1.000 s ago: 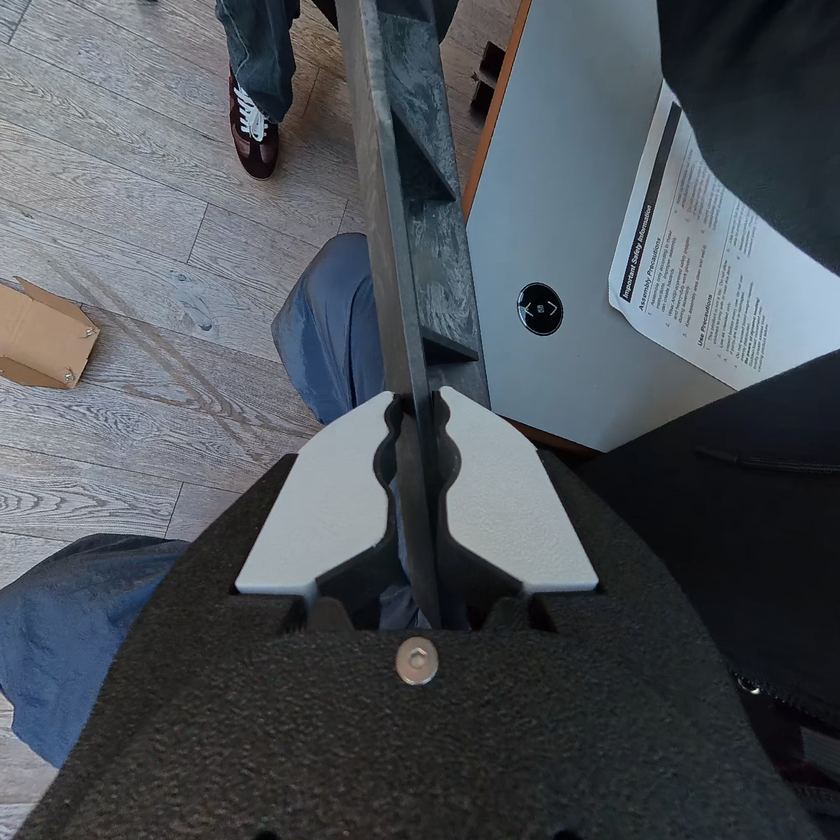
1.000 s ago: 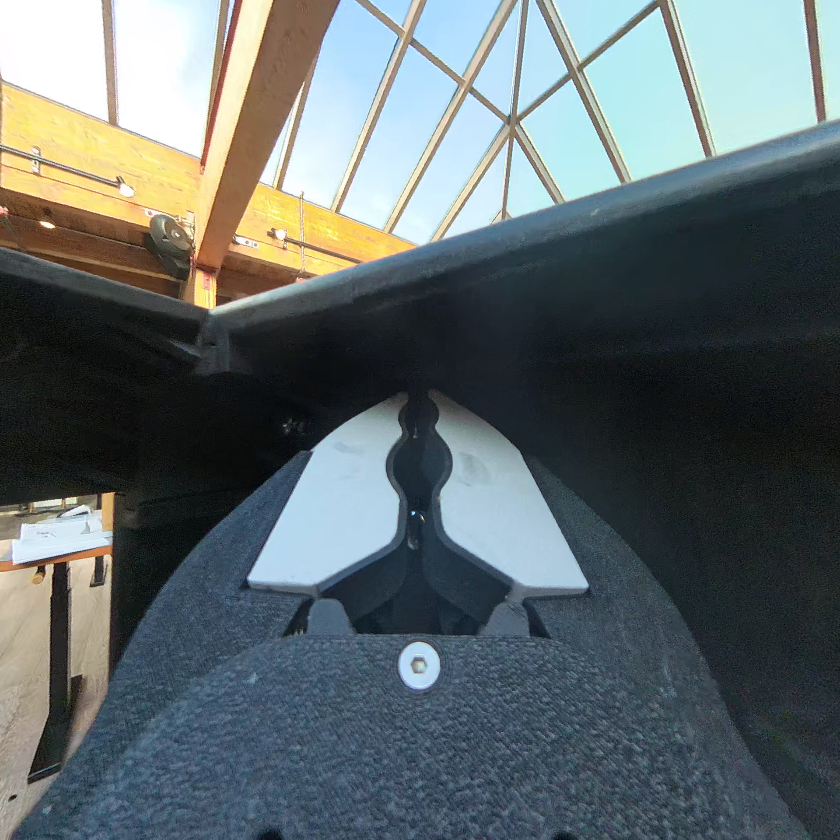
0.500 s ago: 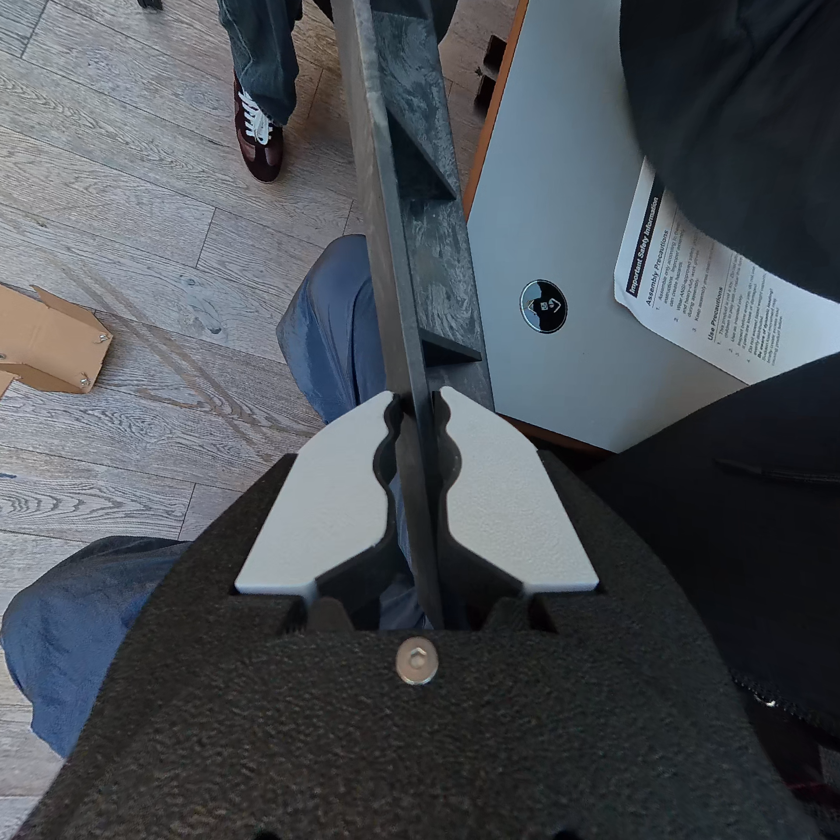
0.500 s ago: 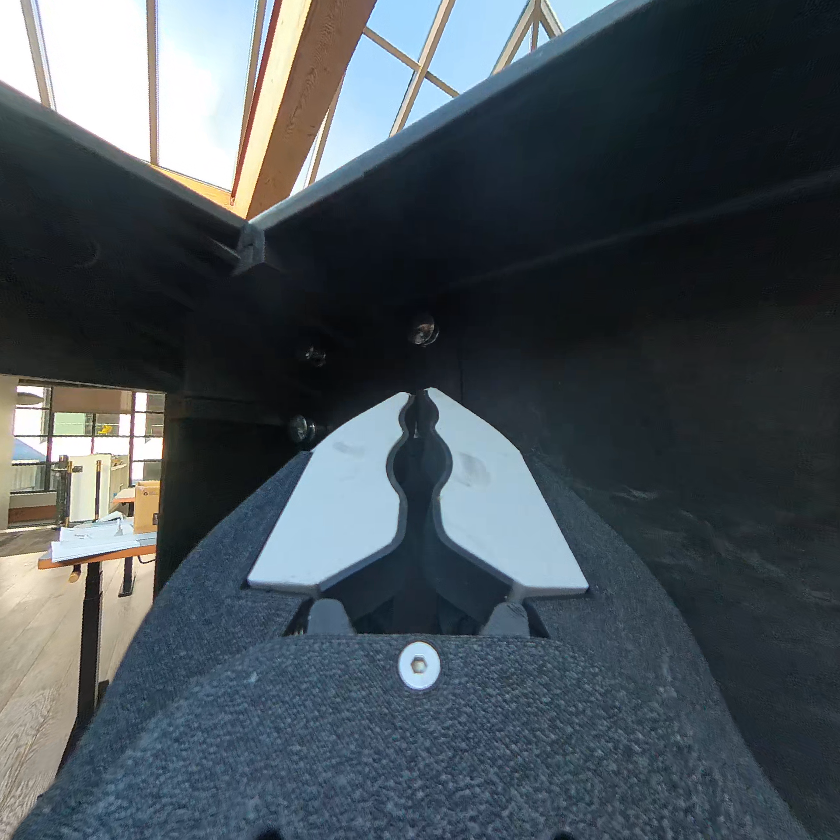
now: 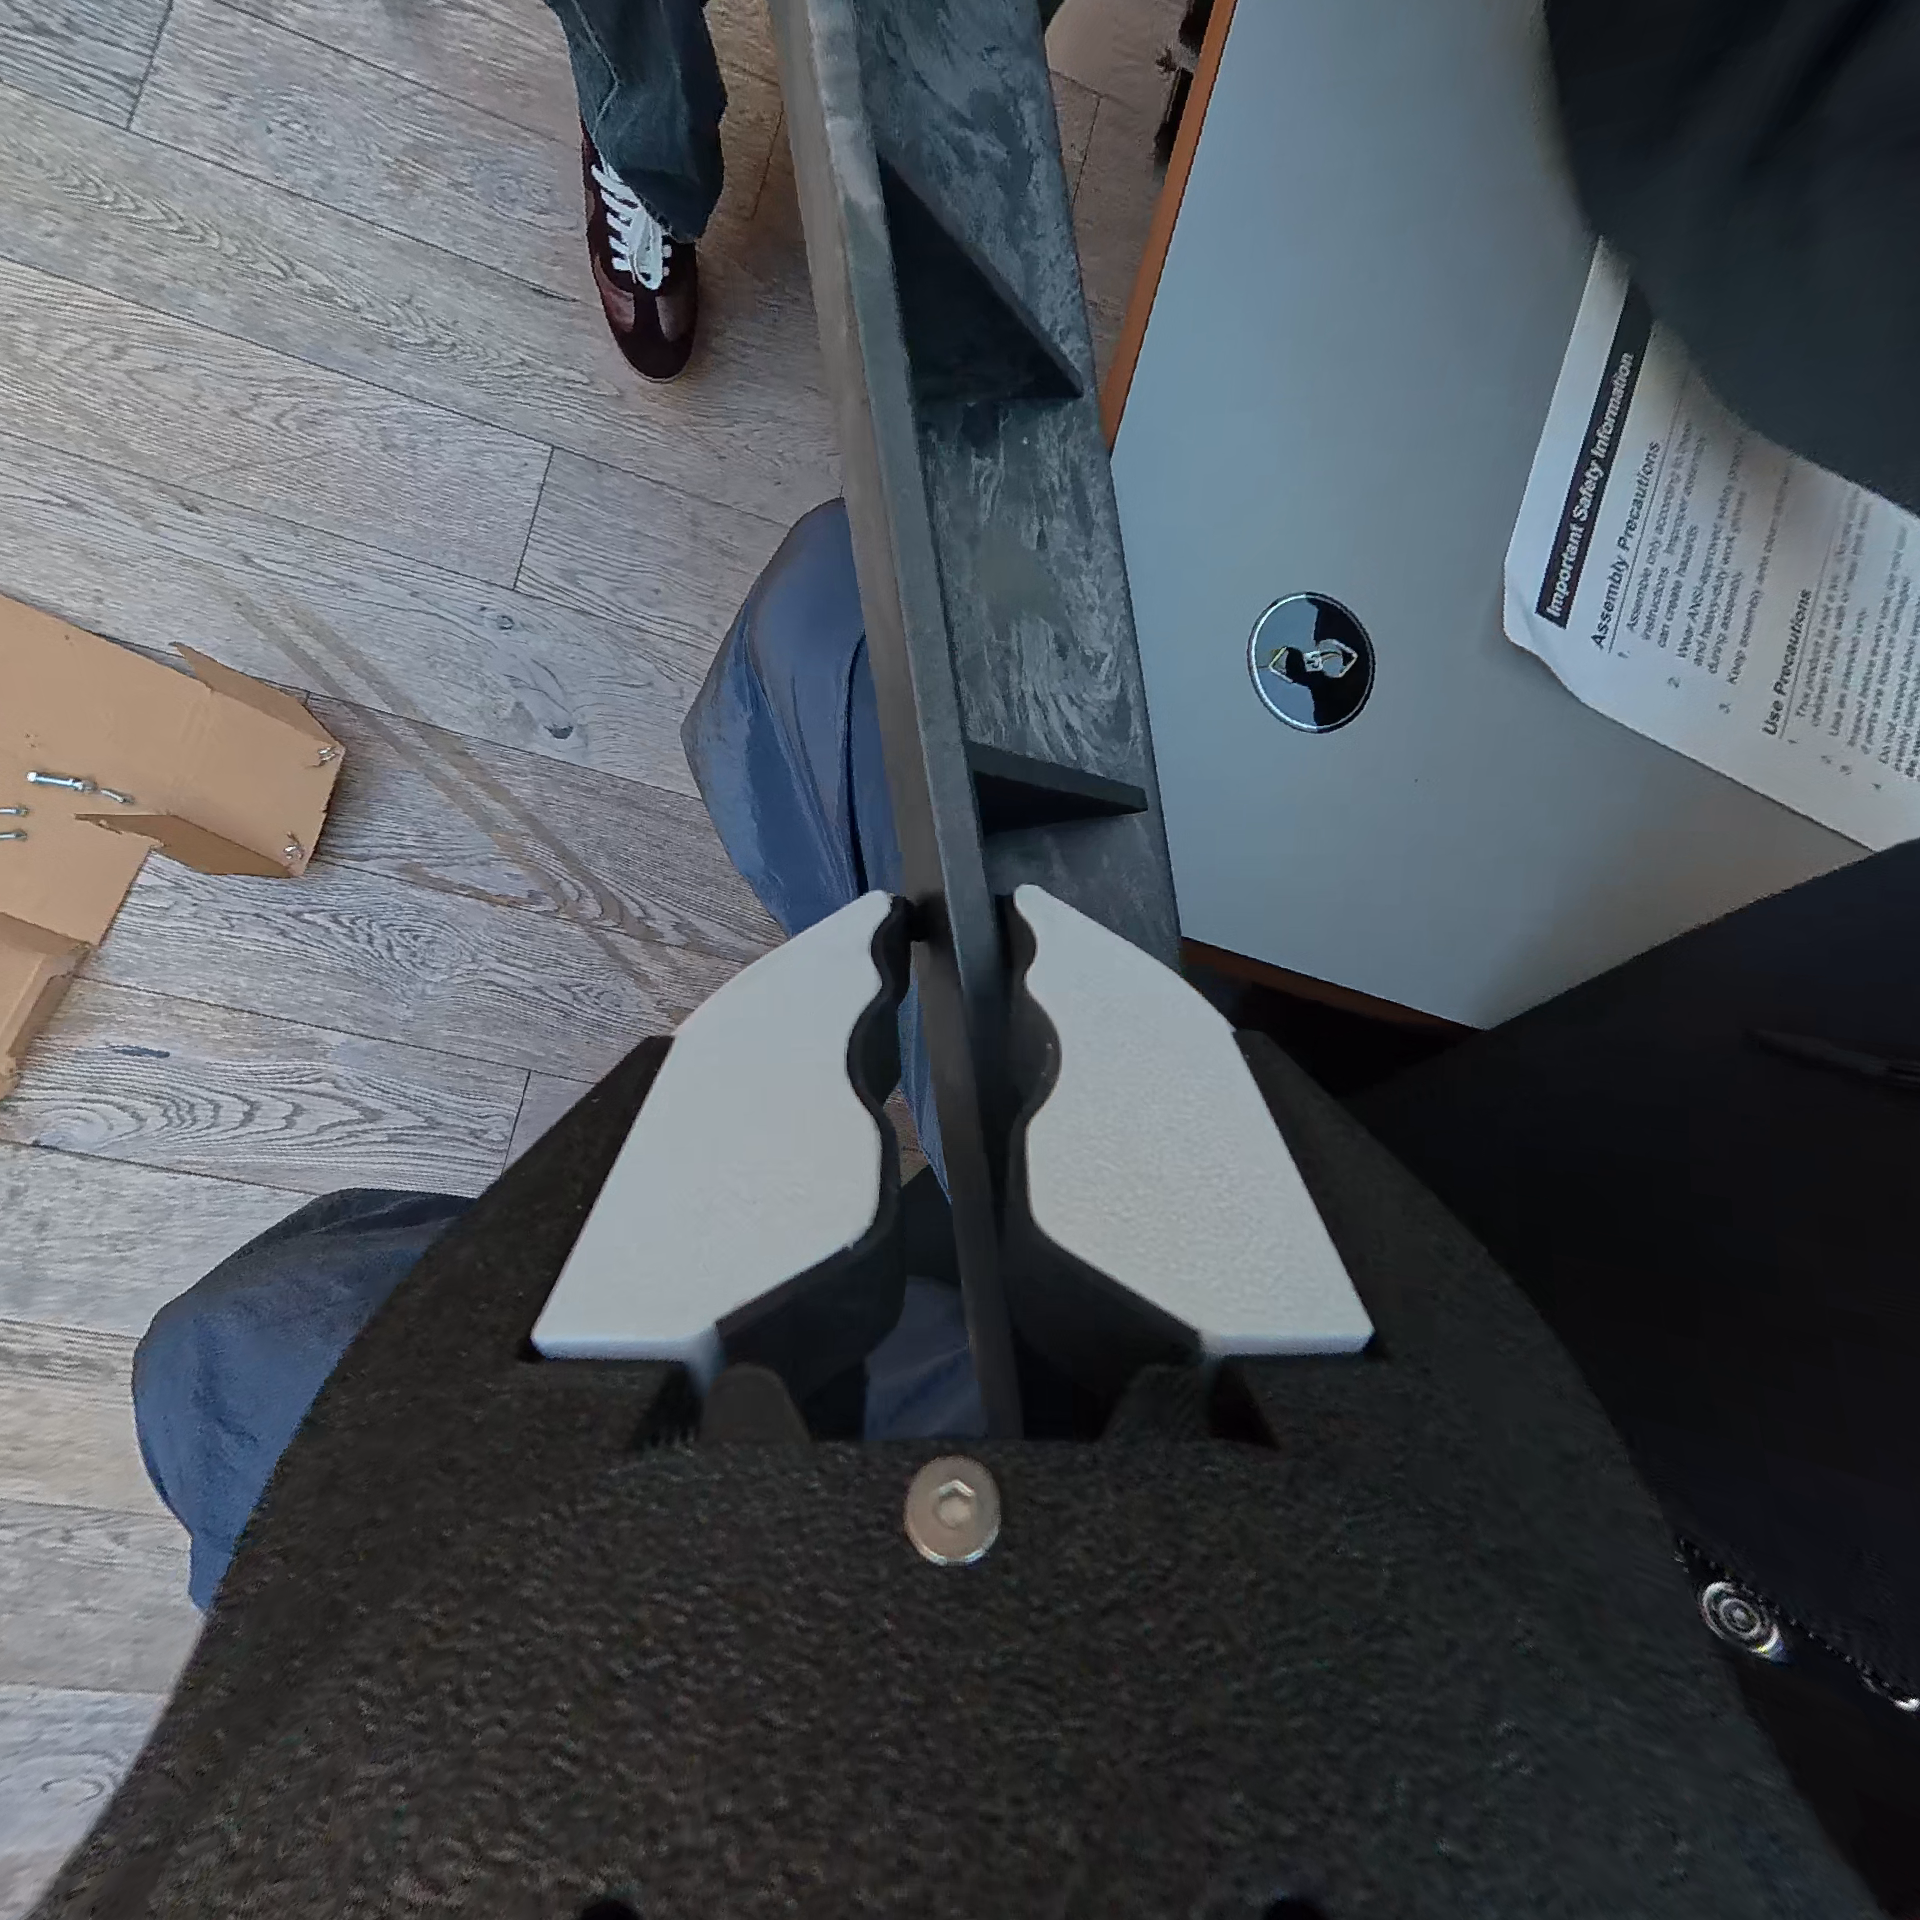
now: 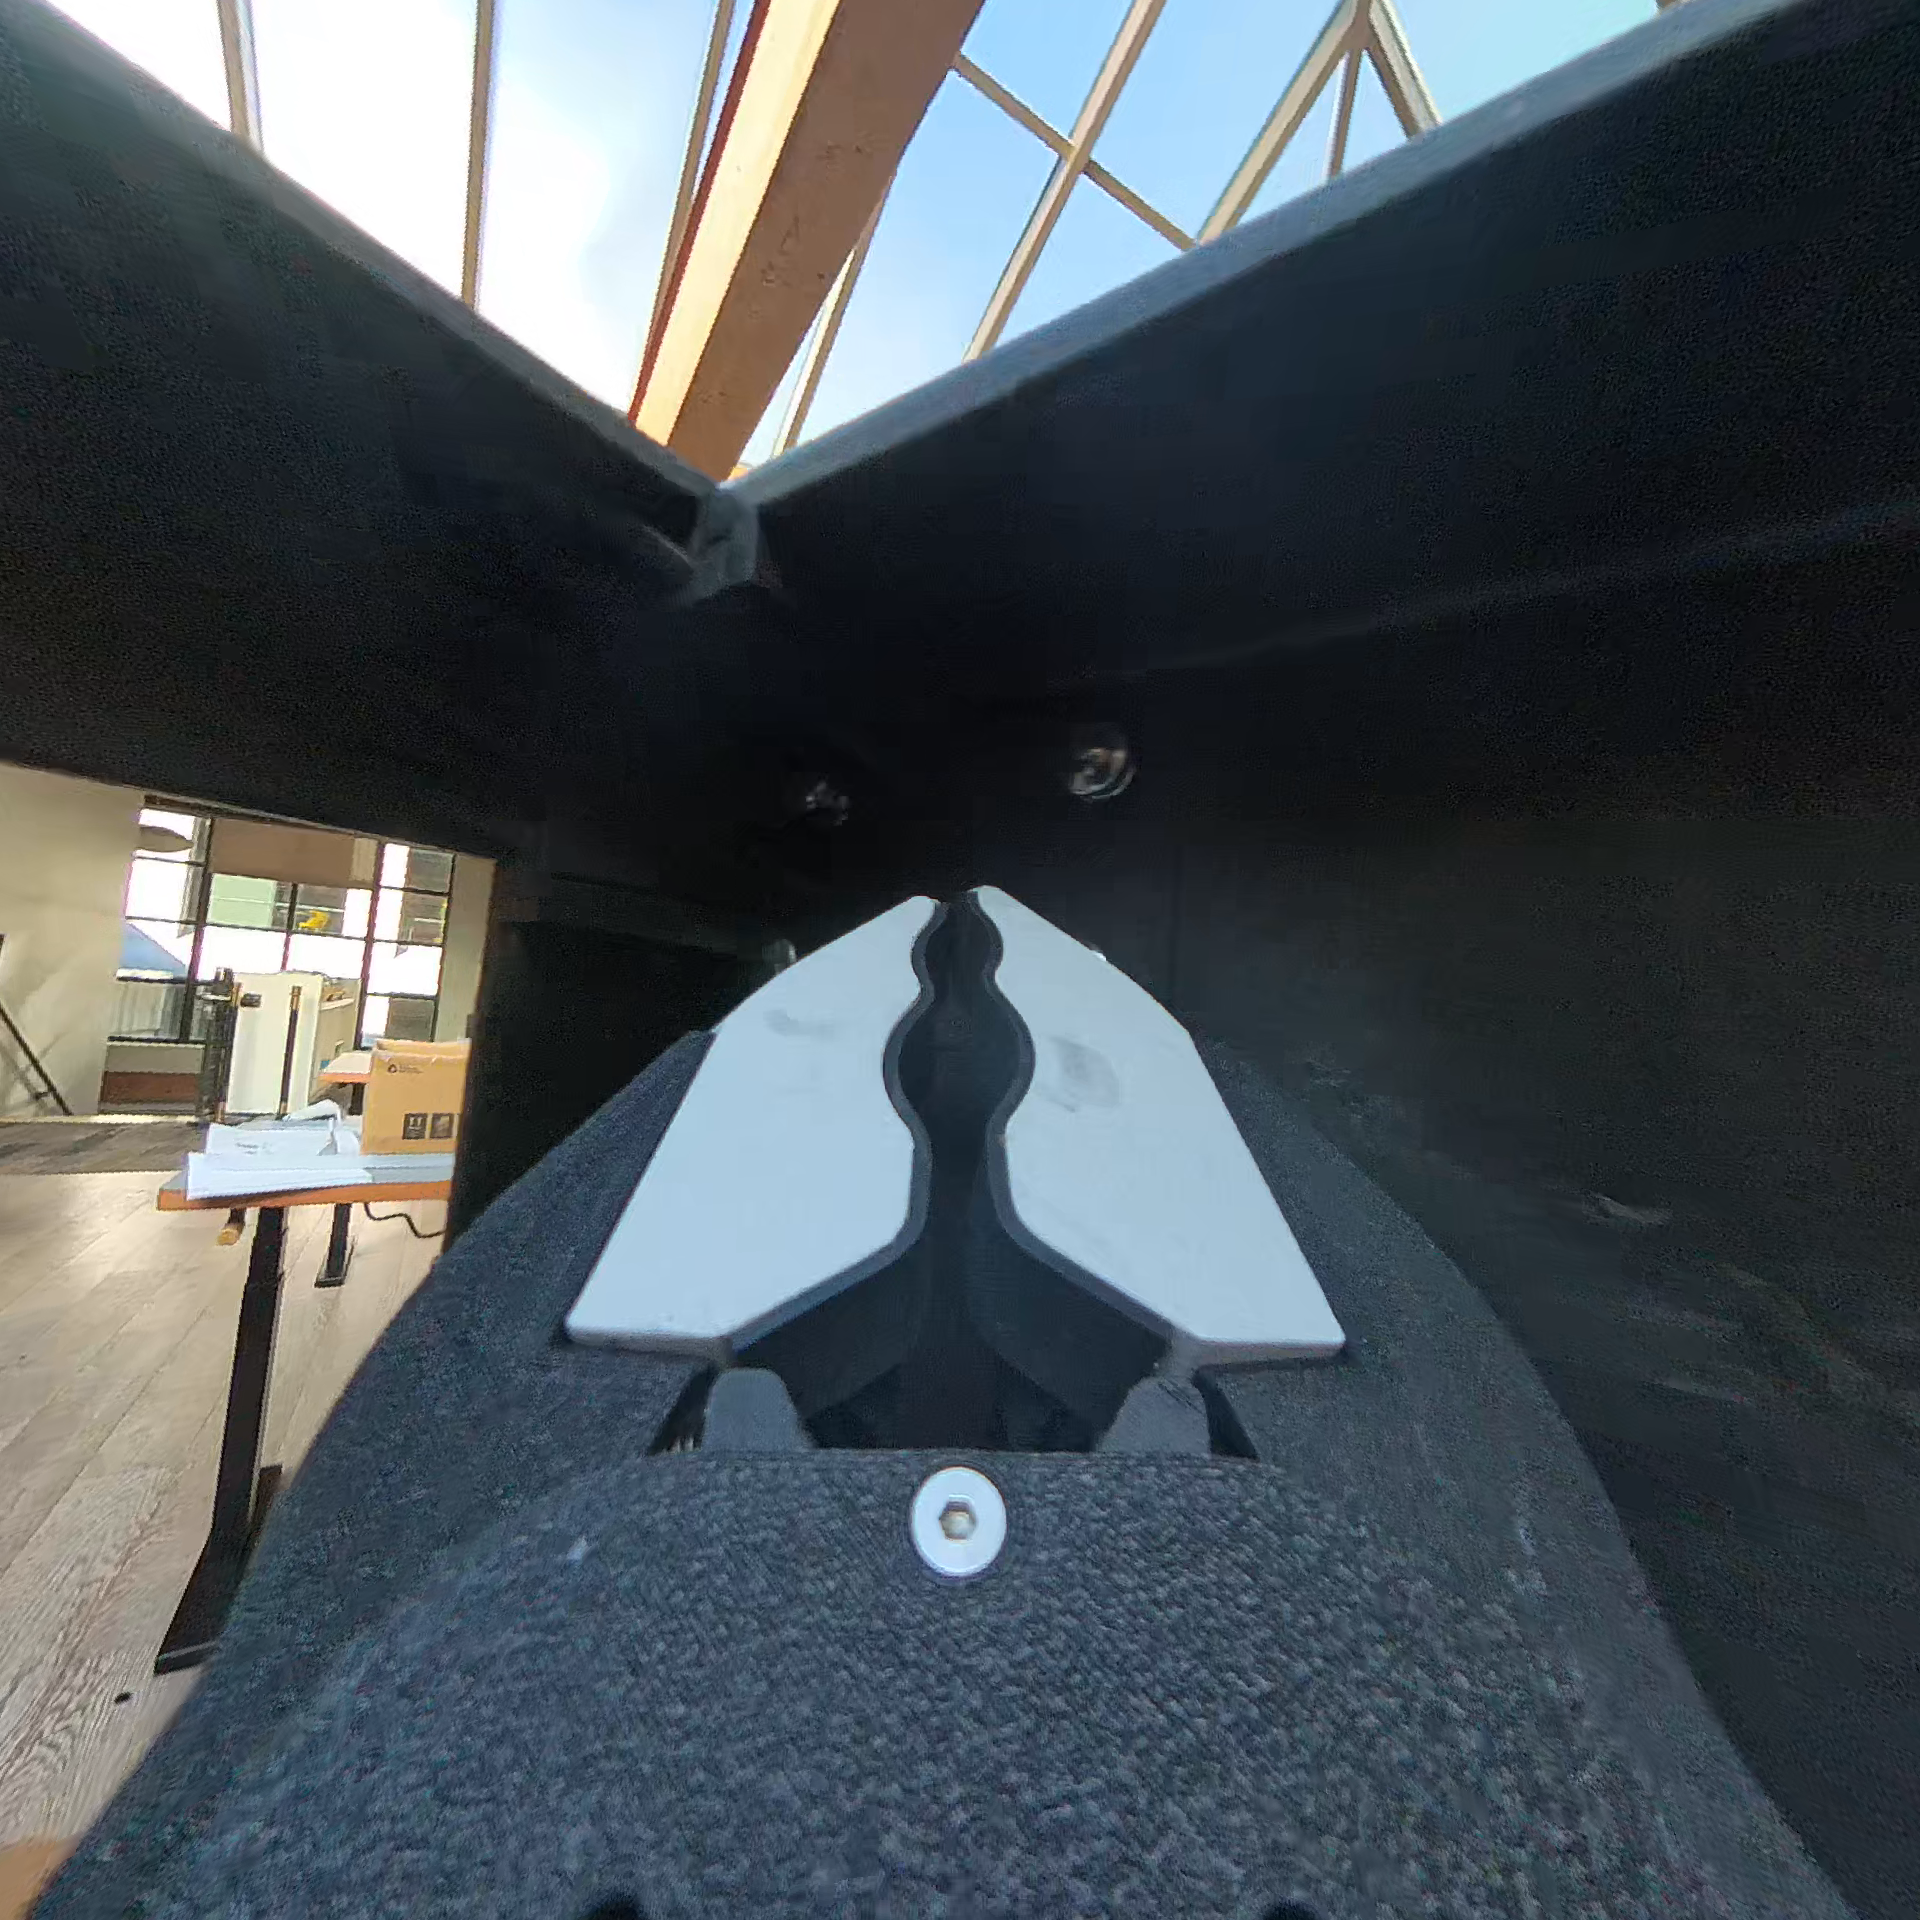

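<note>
My left gripper is shut on the thin edge of a black ribbed panel. The panel runs up and away from the fingers, above the floor and beside a grey table. My right gripper is shut with nothing visible between its fingertips. It points up into the dark inside corner where two black panels meet. Two shiny bolt heads sit just above its tips, apart from them.
A printed sheet and a round black disc lie on the grey table. Knees in blue trousers are below the panel. Flat cardboard with loose screws lies on the floor. Another person's shoe stands beyond. A desk with a box shows at left. Left tips to right tips: about 55 cm.
The right gripper has swung so the panel corner sits nearer the middle and the bolts have come into view. The left view has shifted slightly; more of the cardboard shows.
</note>
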Available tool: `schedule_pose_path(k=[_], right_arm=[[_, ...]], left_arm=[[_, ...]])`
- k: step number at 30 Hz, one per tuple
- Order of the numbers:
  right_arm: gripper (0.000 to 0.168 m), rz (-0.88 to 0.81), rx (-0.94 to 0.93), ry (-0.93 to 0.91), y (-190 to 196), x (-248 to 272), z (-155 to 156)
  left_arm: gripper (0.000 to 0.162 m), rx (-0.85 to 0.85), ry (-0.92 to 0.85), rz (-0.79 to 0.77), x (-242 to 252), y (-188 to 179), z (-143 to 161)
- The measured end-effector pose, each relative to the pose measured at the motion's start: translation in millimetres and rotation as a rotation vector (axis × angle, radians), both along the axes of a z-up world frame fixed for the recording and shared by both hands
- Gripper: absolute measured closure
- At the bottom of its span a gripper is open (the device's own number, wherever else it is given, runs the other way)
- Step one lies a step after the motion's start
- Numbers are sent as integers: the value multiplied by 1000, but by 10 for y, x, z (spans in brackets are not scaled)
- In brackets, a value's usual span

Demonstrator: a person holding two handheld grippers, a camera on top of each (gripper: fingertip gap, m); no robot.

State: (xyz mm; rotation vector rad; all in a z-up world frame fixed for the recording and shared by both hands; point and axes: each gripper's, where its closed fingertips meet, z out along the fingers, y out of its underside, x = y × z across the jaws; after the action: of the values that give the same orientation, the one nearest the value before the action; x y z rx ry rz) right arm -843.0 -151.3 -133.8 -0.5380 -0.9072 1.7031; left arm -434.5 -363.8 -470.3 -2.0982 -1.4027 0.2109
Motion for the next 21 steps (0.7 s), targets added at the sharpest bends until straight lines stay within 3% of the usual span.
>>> schedule_pose_path(k=[9, 21], right_arm=[[168, 37, 171, -48, -591, -152, -142], [168, 69, 53, -146, -474, -418, -188]], left_arm=[[144, 28, -25, -12, 0, 8, -6], [142, 29, -52, -25, -14, 24, -33]])
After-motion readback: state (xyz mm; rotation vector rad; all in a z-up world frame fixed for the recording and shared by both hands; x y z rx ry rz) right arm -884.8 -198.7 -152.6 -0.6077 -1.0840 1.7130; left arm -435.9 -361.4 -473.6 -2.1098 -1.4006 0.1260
